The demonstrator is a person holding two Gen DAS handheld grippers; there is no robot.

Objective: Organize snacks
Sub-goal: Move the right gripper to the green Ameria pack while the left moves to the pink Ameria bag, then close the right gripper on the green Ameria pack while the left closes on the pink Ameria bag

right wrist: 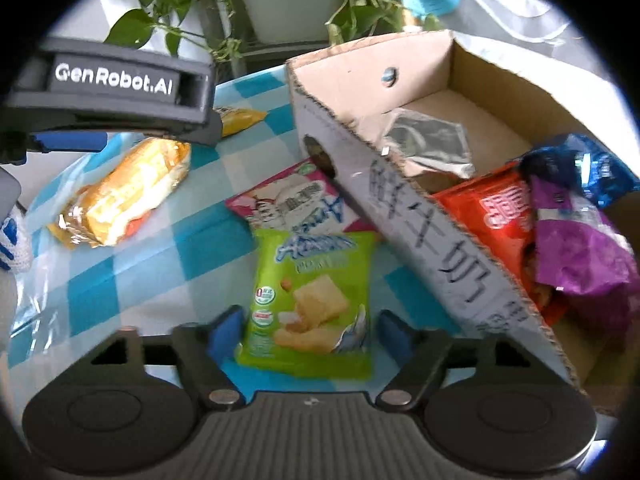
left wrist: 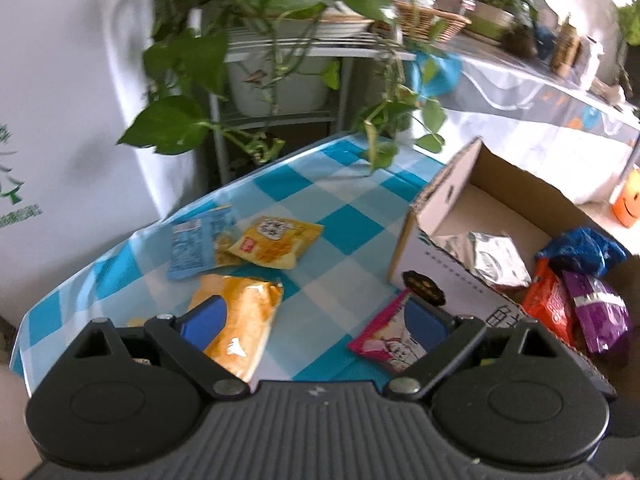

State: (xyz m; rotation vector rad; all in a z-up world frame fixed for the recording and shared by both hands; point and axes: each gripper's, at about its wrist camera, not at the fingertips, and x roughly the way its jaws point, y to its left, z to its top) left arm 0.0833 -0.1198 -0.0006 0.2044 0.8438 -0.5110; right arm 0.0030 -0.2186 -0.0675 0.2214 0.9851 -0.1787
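The right gripper (right wrist: 308,334) has its jaws around the green snack packet (right wrist: 310,304), touching uncertain; the left gripper (left wrist: 316,316) has its jaws wide above the blue-checked surface (left wrist: 340,216).

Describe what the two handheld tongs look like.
Both tongs, left and right, have ribbed dark grey bodies with two round black housings, silver pivot pins, black link arms and blue pads. The left one's side reads "GenRobot.AI" in white. A white glove with blue marks shows.

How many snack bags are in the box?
4: a silver packet at the back of the cardboard box, then red, purple and blue bags together nearer. More may hide underneath.
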